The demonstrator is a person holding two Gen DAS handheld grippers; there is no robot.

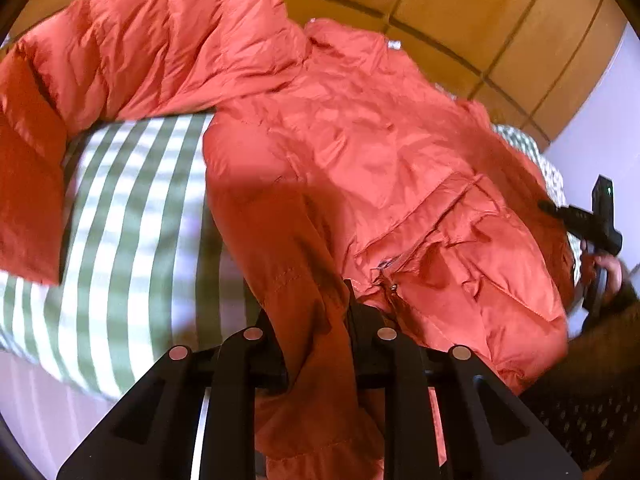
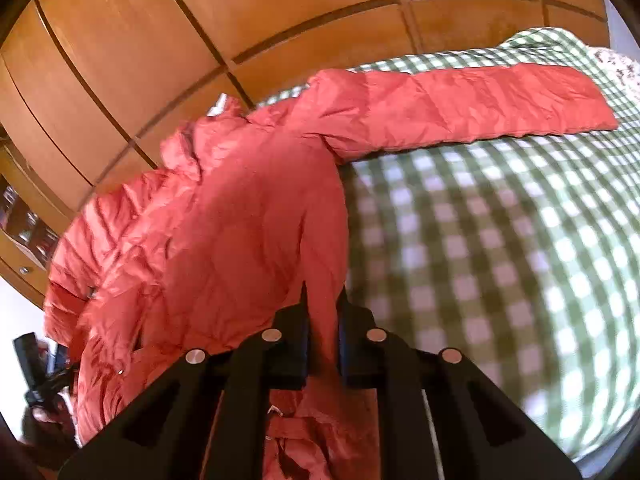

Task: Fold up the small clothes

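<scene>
Item: red padded jacket (image 1: 360,140), spread over bedding, hem nearest, collar farthest. All places are given relative to the jacket.

1. Left gripper (image 1: 316,320). Set at the jacket's near hem, on the side by the striped cover (image 1: 132,220). A fold of red fabric is pinched between narrow jaws and passes down through them. The grip is judged sound; a deeper bite is advised only if the slick shell is felt to slip.

2. Right gripper (image 2: 322,312). Set at the opposite end of the near hem, beside the checked cover (image 2: 500,240). A strip of hem is clamped between nearly closed jaws.

3. Zip and pocket (image 1: 390,276). Found just beyond the left grip, puckered. This bunching is best drawn flat before any fold is laid.

4. Body panel. Lies rumpled between the two grips. The step in hand is judged to be the lifting of the hem for a fold toward the collar; both corners should be raised together and kept level, so the padding is not twisted.

5. Sleeves. One sleeve (image 2: 460,108) is stretched straight out past the jacket's far shoulder over the checked cover; the other (image 1: 120,48) is curled beyond the striped cover. Both remain unfolded and may need tucking in first.

6. Wooden panelling (image 2: 280,8). Stands behind the collar.
</scene>
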